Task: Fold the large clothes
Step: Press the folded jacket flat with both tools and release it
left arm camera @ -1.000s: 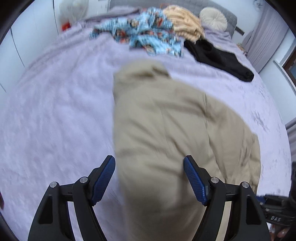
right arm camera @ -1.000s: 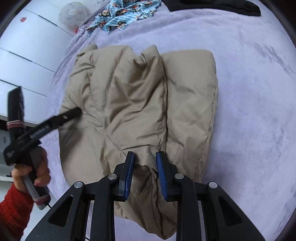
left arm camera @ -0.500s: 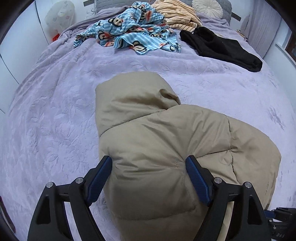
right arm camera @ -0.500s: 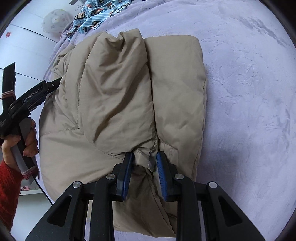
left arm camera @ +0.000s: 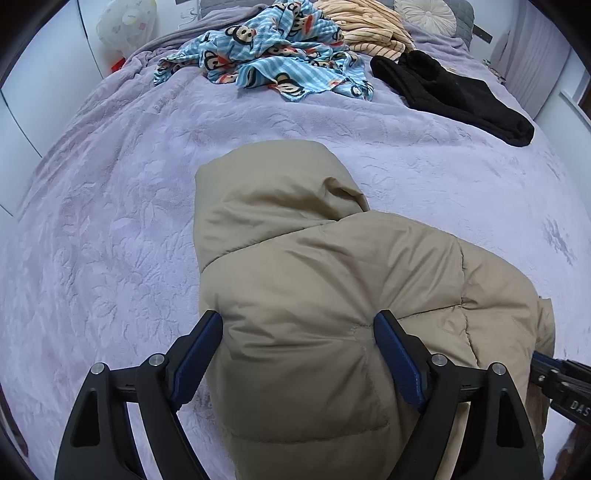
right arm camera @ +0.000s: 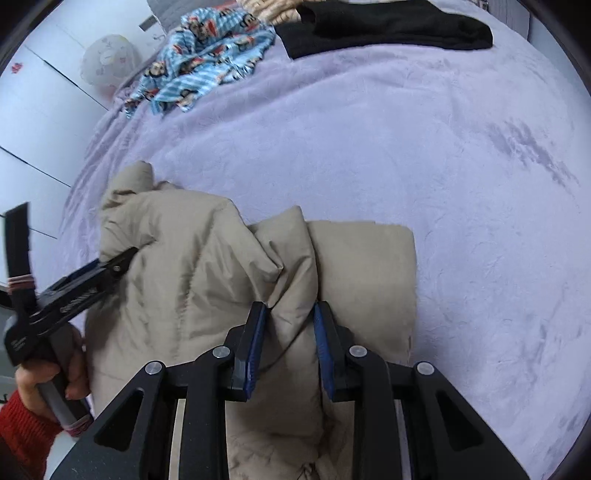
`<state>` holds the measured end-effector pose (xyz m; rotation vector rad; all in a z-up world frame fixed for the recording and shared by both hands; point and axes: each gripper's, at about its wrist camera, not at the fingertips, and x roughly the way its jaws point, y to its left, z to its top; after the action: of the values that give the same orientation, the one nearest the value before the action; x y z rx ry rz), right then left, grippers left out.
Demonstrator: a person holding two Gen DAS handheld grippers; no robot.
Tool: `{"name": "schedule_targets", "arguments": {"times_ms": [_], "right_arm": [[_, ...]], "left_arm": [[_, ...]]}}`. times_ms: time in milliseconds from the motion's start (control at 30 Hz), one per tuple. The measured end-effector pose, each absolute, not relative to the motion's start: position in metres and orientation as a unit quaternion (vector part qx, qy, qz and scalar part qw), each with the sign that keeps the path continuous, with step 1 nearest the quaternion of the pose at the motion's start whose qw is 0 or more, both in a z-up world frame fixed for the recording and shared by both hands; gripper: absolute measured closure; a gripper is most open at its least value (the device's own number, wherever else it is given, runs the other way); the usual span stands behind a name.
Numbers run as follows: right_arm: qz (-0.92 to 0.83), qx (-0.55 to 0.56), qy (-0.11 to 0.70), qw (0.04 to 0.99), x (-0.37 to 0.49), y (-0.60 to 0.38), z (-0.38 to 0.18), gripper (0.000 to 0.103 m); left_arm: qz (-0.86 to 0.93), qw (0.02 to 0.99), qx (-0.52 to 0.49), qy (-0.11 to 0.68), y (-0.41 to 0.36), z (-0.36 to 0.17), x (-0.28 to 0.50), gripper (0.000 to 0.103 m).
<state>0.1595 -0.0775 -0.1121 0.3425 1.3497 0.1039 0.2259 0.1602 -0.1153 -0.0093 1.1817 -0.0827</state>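
Note:
A tan puffer jacket (left arm camera: 332,280) lies bundled on the lilac bedspread (left arm camera: 110,229), hood end pointing away. My left gripper (left arm camera: 299,332) is open, its blue pads wide apart and astride the jacket's near bulge. In the right wrist view the jacket (right arm camera: 207,280) shows folded, and my right gripper (right arm camera: 290,314) is shut on a raised fold of it. The left gripper (right arm camera: 110,266) shows at the jacket's left side, held by a hand in a red sleeve.
A blue monkey-print garment (left arm camera: 266,55), a striped peach garment (left arm camera: 369,26) and a black garment (left arm camera: 454,96) lie at the far end of the bed. A round cushion (left arm camera: 424,14) sits by the headboard. White cupboard doors (right arm camera: 33,122) stand left.
The right gripper has pulled its fold of the jacket back toward the near edge, so the jacket is more bunched. The left gripper stays open over the jacket, which has settled lower.

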Motion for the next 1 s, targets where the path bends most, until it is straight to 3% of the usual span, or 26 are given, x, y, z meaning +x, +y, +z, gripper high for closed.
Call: {"name": "schedule_targets", "arguments": {"times_ms": [233,600,767,933,1000], "right_arm": [[0.044,0.171,0.637,0.751,0.158,-0.083,-0.128,0.075],[0.064,0.197,0.636,0.743,0.129,-0.090,-0.095,0.071],[0.068,0.209,0.629,0.746,0.092,-0.092,-0.075,0.061],[0.068,0.210,0.634,0.742,0.048,-0.091,-0.064,0.060],[0.063,0.209,0.639,0.738,0.033,-0.090,-0.063,0.053]], "left_arm": [[-0.031,0.826,-0.004,0.563,0.161,-0.115,0.226,0.014],[-0.052,0.819,-0.017,0.572,0.177,-0.074,0.174,0.014],[-0.066,0.805,-0.018,0.589,0.181,-0.070,0.123,0.014],[-0.085,0.782,-0.027,0.617,0.180,-0.073,0.077,0.014],[-0.088,0.778,-0.030,0.621,0.180,-0.070,0.065,0.014]]}}
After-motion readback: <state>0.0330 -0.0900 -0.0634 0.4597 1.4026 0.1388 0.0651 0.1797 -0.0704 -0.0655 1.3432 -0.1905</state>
